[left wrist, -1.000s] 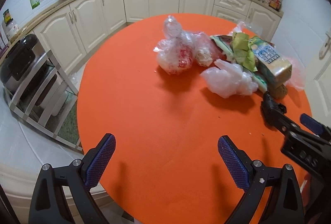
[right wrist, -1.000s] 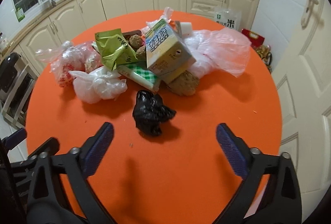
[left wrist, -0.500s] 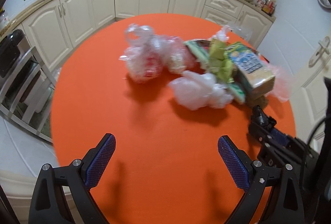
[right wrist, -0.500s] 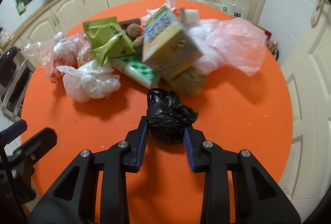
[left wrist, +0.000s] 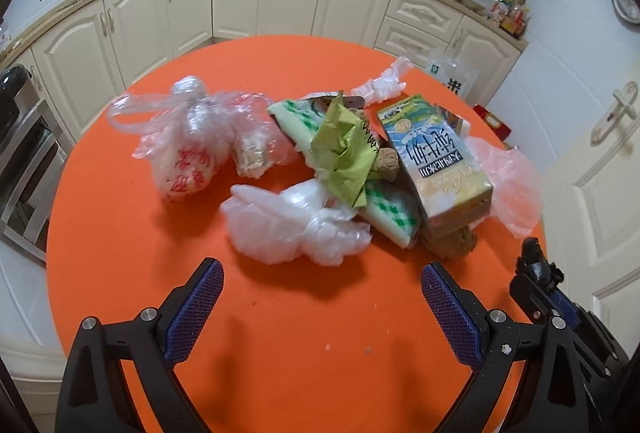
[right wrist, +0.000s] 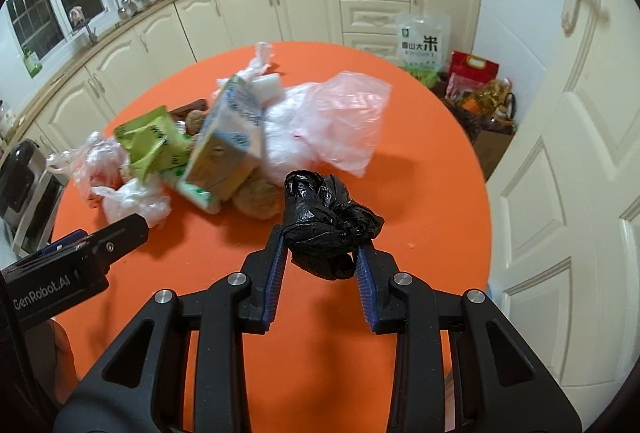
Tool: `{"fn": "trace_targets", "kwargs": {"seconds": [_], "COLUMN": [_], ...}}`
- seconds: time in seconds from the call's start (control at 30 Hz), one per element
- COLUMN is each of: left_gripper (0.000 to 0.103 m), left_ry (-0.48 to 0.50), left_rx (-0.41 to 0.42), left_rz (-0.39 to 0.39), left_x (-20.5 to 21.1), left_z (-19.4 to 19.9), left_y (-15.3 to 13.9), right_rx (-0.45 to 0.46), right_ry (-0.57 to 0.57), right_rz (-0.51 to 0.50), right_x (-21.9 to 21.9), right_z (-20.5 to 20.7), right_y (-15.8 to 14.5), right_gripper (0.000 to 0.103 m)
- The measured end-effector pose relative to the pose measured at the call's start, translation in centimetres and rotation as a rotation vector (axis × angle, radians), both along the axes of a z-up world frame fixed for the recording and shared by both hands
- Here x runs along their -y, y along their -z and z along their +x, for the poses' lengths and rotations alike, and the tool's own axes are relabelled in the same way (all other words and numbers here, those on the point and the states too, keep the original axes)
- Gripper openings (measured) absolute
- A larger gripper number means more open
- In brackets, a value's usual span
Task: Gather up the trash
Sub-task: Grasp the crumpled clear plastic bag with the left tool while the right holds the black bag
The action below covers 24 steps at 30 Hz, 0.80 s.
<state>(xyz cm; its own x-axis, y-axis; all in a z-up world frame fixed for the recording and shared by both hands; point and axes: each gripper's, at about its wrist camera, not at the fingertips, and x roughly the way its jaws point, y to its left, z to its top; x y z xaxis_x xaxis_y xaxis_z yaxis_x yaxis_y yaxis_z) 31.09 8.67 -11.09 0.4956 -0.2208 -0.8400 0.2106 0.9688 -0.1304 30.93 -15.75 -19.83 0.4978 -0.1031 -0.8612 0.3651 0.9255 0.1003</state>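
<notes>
The crumpled black bag (right wrist: 330, 223) is pinched between the blue pads of my right gripper (right wrist: 320, 259), the jaws narrowed onto it and squeezing its lower half, so it appears lifted just clear of the orange table (right wrist: 420, 193). It is soft film, so I judge the hold good only as long as I keep the squeeze even — a loose fold could slip out if I ease off.

Just beyond it lies the rest of the trash: the milk carton (left wrist: 436, 161) leaning on the green checked pack (left wrist: 390, 207), the green wrapper (left wrist: 344, 153), the white plastic bag (left wrist: 292, 221) and the pink bag (right wrist: 340, 117).

My left gripper (left wrist: 320, 309) stands wide open with nothing in it, aimed at the white bag. If this black bag is meant as the sack, I should bring it toward the left jaws — so both can open it.
</notes>
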Motion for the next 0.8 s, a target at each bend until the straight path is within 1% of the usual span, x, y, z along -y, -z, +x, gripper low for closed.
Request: {"fn": "trace_targets", "kwargs": {"seconds": [0.1,0.17,0.23,0.3,0.33,0.37,0.4,0.43,0.47,0.5,0.53,0.63,0.8], "left_gripper": [0.097,0.097,0.093,0.088,0.083,0.074,0.069,0.056,0.051,0.051,0.044,0.043,0.042], "left_ry": [-0.017,-0.019,-0.022,-0.021,-0.018,-0.015,-0.013,-0.008,0.003,0.008,0.010,0.019,0.034], "left_rx": [0.010,-0.003,-0.010,0.008,0.008,0.003,-0.006,-0.023,-0.046,-0.034,-0.015,-0.006,-0.009], "left_rz": [0.051,0.062,0.081,0.129,0.144,0.150,0.145,0.133,0.122,0.129,0.139,0.152,0.144], "left_x": [1.3,1.9,2.4,3.0,3.2,3.5,3.6,3.7,3.8,3.8,3.9,4.4,4.3], "left_z": [1.2,2.2,2.9,3.2,3.3,3.4,3.6,3.8,3.9,3.9,3.7,3.2,2.0], "left_y": [0.5,1.3,2.0,2.6,2.8,3.1,3.4,3.7,4.2,4.2,4.2,4.6,4.8], "right_rx": [-0.009,-0.014,-0.019,-0.029,-0.033,-0.039,-0.043,-0.047,-0.053,-0.059,-0.060,-0.058,-0.053], "right_ry": [0.012,0.016,0.018,0.022,0.022,0.021,0.022,0.023,0.022,0.019,0.019,0.015,0.016], "right_rz": [-0.009,-0.008,-0.004,0.002,0.006,0.011,0.014,0.018,0.025,0.032,0.033,0.032,0.029], "right_x": [1.0,1.6,1.9,2.1,2.3,2.4,2.5,2.5,2.6,2.6,2.6,2.5,2.0], "right_z": [0.8,1.3,1.7,2.0,2.2,2.5,2.6,2.8,3.0,3.2,3.2,3.2,2.7], "right_y": [0.3,0.5,0.8,1.1,1.3,1.5,1.7,1.9,2.1,2.3,2.4,2.4,2.1], "right_gripper": [0.031,0.031,0.032,0.032,0.033,0.033,0.033,0.033,0.033,0.033,0.033,0.033,0.031]}}
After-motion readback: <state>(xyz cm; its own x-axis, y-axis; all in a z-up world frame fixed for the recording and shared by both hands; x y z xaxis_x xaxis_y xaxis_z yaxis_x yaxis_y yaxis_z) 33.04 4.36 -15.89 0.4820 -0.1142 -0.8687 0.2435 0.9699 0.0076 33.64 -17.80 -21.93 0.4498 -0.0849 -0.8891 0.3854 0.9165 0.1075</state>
